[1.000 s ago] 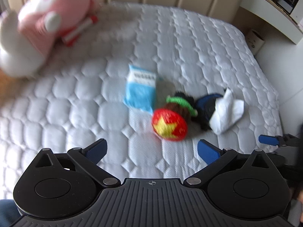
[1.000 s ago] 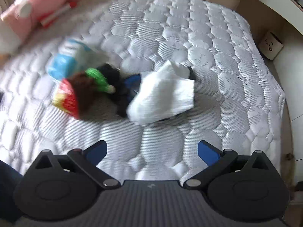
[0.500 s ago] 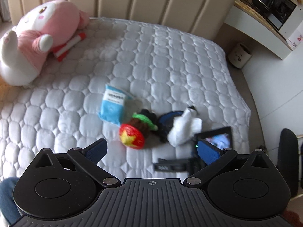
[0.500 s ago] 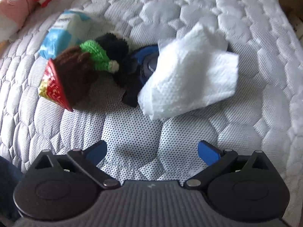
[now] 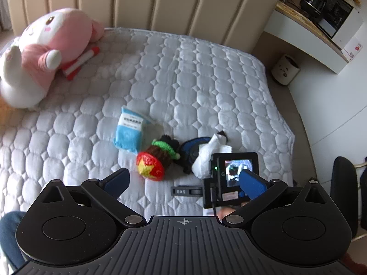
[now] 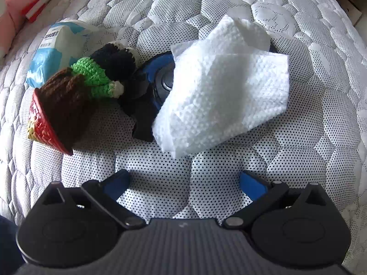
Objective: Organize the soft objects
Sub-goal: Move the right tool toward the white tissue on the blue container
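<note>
A white paper towel [image 6: 220, 84] lies crumpled over a black and blue soft item [image 6: 156, 84] on the quilted bed. Left of it rest a crocheted doll [image 6: 75, 96] with a red star base and a blue and white soft pack [image 6: 55, 52]. My right gripper [image 6: 184, 183] hovers low over the quilt just in front of the towel, open and empty. High above the bed, my left gripper [image 5: 184, 181] is open and empty; its view shows the towel [image 5: 206, 155], the doll [image 5: 158, 158], the pack [image 5: 129, 130] and the right gripper's camera body [image 5: 231, 178].
A large pink plush [image 5: 43, 52] lies at the bed's far left beside a red and white marker-shaped toy [image 5: 80, 63]. A padded headboard [image 5: 146, 6] runs along the back. A desk [image 5: 321, 32], a small bin [image 5: 285, 72] and a black chair [image 5: 344, 190] stand to the right.
My right gripper has dropped closer to the towel and the pile. My left gripper has pulled up and back, so the whole bed and the right gripper show.
</note>
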`<act>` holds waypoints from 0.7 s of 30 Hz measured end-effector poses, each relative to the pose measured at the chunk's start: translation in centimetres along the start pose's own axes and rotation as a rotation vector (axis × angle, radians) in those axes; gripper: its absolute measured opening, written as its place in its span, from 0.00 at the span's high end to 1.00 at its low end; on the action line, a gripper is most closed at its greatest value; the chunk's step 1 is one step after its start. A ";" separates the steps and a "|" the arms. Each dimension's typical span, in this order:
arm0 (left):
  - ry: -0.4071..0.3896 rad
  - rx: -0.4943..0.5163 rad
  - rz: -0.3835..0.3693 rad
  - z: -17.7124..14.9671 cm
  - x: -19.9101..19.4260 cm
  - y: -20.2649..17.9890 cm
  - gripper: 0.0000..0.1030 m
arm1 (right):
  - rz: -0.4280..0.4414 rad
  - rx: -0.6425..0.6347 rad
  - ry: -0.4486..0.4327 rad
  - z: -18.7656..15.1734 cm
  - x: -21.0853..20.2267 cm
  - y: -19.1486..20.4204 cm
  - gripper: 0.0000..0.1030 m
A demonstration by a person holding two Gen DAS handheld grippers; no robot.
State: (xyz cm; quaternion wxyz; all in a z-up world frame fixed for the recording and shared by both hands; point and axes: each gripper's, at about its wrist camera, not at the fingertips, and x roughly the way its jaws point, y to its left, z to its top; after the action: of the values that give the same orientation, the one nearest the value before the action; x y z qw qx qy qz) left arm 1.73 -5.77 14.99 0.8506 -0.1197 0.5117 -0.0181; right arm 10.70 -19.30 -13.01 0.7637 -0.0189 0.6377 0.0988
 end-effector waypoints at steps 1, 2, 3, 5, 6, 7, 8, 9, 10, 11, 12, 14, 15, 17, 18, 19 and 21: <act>0.002 -0.001 0.003 0.0 -0.1 0.0 0.00 | 0.003 0.009 -0.002 -0.1 0.1 -0.2 0.00; -0.001 -0.001 0.005 0.1 -0.2 0.0 0.00 | 0.003 0.013 -0.005 -0.1 0.1 -0.2 0.00; -0.007 -0.001 0.006 0.1 -0.4 0.0 0.00 | 0.001 0.016 -0.009 -0.2 0.1 -0.2 0.00; -0.020 -0.004 0.003 0.2 -0.8 0.0 0.00 | -0.005 0.027 -0.020 -0.3 0.0 -0.2 0.00; -0.028 -0.007 -0.002 0.3 -1.1 0.2 0.00 | -0.009 0.031 -0.026 -0.4 0.0 -0.1 0.00; -0.037 -0.008 -0.003 0.3 -1.4 0.2 0.00 | -0.016 0.033 -0.031 -0.5 0.0 0.0 0.00; -0.047 -0.008 -0.004 0.3 -1.7 0.2 0.00 | -0.022 0.036 -0.035 -0.6 0.1 0.1 0.00; -0.056 -0.004 -0.011 0.4 -2.0 0.3 0.00 | -0.029 0.040 -0.040 -0.6 0.1 0.2 0.00; -0.065 0.000 -0.018 0.4 -2.2 0.3 0.00 | -0.036 0.044 -0.044 -0.7 0.1 0.4 0.00; -0.075 0.005 -0.026 0.5 -2.4 0.3 0.00 | -0.041 0.045 -0.048 -0.7 0.0 0.4 0.00; -0.087 0.019 -0.041 0.6 -2.4 0.4 0.00 | -0.045 0.045 -0.049 -0.7 0.0 0.5 0.00; -0.116 0.067 -0.068 0.7 -1.3 0.7 0.00 | -0.050 0.044 -0.046 -0.7 0.0 0.6 0.00; -0.122 0.093 -0.092 0.8 -0.2 1.2 0.00 | -0.052 0.044 -0.043 -0.7 0.0 0.7 0.00; -0.115 0.135 -0.205 0.9 3.1 3.0 0.00 | -0.052 0.049 -0.039 -0.6 0.0 0.7 0.00; -0.114 0.147 -0.256 0.9 4.8 4.1 0.00 | -0.051 0.055 -0.040 -0.6 0.0 0.7 0.00; -0.136 0.143 -0.239 0.5 6.3 5.2 0.00 | -0.049 0.062 -0.046 -0.6 -0.1 0.6 0.00; -0.180 0.136 -0.204 -0.1 9.3 7.5 0.00 | -0.049 0.061 -0.060 -0.8 -0.2 0.6 0.00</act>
State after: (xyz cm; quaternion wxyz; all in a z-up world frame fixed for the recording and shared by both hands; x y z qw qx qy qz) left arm 5.34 0.05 5.22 0.8930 -0.1143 0.4160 -0.1280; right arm 9.77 -18.88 -12.94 0.7849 -0.0081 0.6166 0.0611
